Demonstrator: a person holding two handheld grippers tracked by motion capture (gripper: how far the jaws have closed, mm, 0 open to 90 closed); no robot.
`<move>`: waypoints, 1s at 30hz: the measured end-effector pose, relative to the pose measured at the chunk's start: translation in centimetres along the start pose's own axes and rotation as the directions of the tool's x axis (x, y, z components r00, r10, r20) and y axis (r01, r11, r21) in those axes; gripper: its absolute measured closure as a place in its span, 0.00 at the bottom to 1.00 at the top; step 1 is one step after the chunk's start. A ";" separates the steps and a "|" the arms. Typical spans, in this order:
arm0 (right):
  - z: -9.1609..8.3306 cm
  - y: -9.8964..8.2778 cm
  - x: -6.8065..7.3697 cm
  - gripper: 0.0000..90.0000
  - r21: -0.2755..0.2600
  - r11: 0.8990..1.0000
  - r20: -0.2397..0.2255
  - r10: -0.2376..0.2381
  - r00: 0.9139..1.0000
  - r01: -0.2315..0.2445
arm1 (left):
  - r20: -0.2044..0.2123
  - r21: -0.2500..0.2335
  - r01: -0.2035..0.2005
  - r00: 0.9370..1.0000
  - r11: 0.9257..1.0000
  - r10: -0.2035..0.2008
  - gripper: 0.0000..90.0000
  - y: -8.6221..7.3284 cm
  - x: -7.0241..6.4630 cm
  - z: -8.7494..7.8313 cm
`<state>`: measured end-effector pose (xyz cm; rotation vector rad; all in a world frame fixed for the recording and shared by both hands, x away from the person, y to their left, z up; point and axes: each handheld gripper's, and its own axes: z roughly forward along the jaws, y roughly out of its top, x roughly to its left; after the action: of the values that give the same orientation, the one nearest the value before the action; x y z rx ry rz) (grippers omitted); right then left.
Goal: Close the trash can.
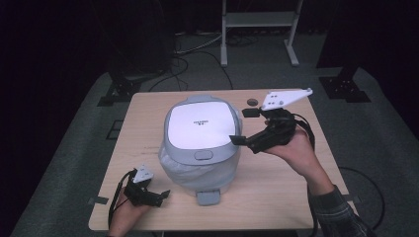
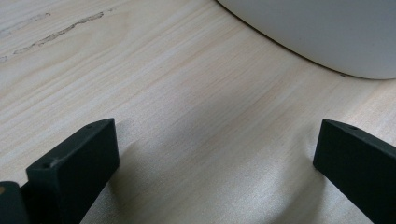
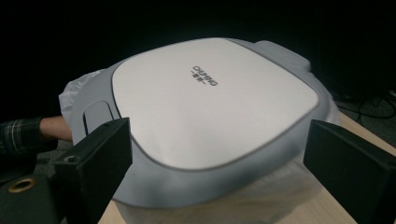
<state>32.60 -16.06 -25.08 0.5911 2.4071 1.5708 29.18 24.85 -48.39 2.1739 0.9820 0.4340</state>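
From above I see one pale wooden table [image 1: 276,197] on grey carpet in a dark room, with one cooker [image 1: 200,143] at its middle, its latch and long axis pointing toward me, my right gripper [image 1: 247,126] just beside its right edge and my left gripper [image 1: 160,195] near its front left. My left gripper view shows bare wood grain between jaws standing apart, and the cooker's white wall [image 2: 327,32] beyond. My right gripper view shows the one grey-rimmed lid [image 3: 210,102] between jaws spread wide, clamping nothing.

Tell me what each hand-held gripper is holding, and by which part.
Nothing is held. The right hand-held gripper stands open beside the bin lid; the left hand-held gripper is open over the table.
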 end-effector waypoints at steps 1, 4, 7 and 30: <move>-0.4 -0.3 -0.1 0.08 -0.008 1.000 0.006 0.003 1.000 -0.003 | 0.000 0.000 0.000 1.000 1.000 0.000 0.00 0.0 0.0 0.0; -1.3 -1.1 -0.4 0.05 -0.009 1.000 0.026 0.013 1.000 -0.013 | 0.000 0.001 -0.001 1.000 1.000 0.001 0.00 0.0 0.0 0.0; -2.1 -2.0 -0.7 0.04 -0.009 1.000 0.046 0.028 0.999 -0.028 | 0.000 0.001 -0.001 1.000 1.000 0.001 0.00 0.0 0.0 0.0; -3.6 -13.1 -2.7 0.01 0.025 0.988 0.233 0.142 0.962 -0.151 | 0.000 0.003 0.000 1.000 1.000 0.000 0.00 0.0 0.0 0.0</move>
<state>30.82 -24.86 -35.65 0.9255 2.2722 1.4171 29.19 24.85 -48.37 2.1766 0.9828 0.4331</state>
